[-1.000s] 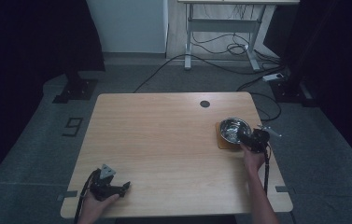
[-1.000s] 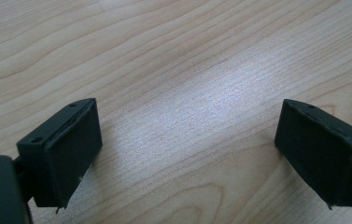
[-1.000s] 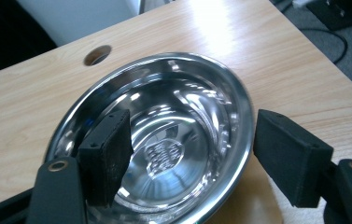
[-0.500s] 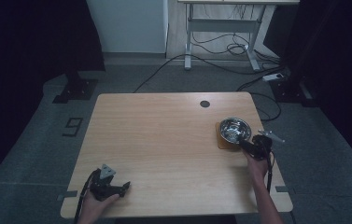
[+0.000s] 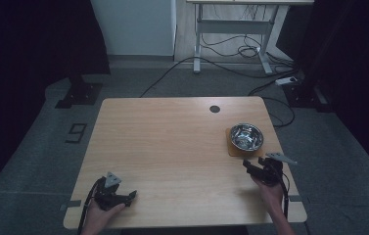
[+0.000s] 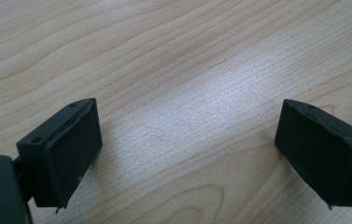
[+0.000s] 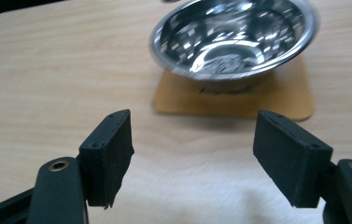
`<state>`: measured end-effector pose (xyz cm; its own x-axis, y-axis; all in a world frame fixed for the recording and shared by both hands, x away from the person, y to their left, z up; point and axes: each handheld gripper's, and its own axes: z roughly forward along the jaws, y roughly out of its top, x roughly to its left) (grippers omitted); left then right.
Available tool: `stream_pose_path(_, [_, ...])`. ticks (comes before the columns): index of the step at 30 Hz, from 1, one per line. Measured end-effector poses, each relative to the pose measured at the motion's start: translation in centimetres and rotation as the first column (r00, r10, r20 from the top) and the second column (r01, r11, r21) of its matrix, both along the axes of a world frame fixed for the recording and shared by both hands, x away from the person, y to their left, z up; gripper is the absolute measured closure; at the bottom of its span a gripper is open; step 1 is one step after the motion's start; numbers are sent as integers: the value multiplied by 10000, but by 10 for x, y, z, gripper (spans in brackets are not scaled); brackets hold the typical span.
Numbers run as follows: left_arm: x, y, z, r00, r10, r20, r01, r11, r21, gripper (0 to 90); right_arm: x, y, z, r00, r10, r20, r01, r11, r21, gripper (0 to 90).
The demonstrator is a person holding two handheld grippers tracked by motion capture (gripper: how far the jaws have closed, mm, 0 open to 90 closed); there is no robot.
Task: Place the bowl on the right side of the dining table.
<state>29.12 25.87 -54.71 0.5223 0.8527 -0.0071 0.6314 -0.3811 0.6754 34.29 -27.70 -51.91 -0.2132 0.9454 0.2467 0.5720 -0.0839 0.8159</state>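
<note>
A shiny steel bowl (image 5: 247, 136) (image 7: 233, 37) sits on a brown square mat (image 5: 236, 150) (image 7: 281, 100) at the table's right side. My right gripper (image 5: 248, 165) (image 7: 192, 158) is open and empty, a short way in front of the bowl and mat, with bare wood between its jaws. Near the front left corner, my left gripper (image 5: 132, 196) (image 6: 187, 154) rests low over the tabletop, jaws wide open and nothing between them.
The wooden table (image 5: 172, 147) has a dark round cable hole (image 5: 215, 108) near its far edge. Beyond it stand a desk frame (image 5: 231, 44) with loose cables on the floor, and a dark stand base (image 5: 78, 93) at the left.
My right gripper has drawn back from the bowl toward the table's front edge, with its jaws still open. The left gripper has stayed put.
</note>
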Motion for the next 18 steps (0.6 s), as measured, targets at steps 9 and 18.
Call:
stream_pose_path(9, [0, 0, 0, 10000, -3, 0, 3, 10000, 7, 70, -10, 27, -5, 9918, 1266, -194, -1269, 9919, -110, 283])
stream_pose_path(18, [0, 0, 0, 10000, -3, 2, 3, 10000, 4, 71, -14, 62, -12, 9687, 2474, -200, -2479, 9681, -352, 296])
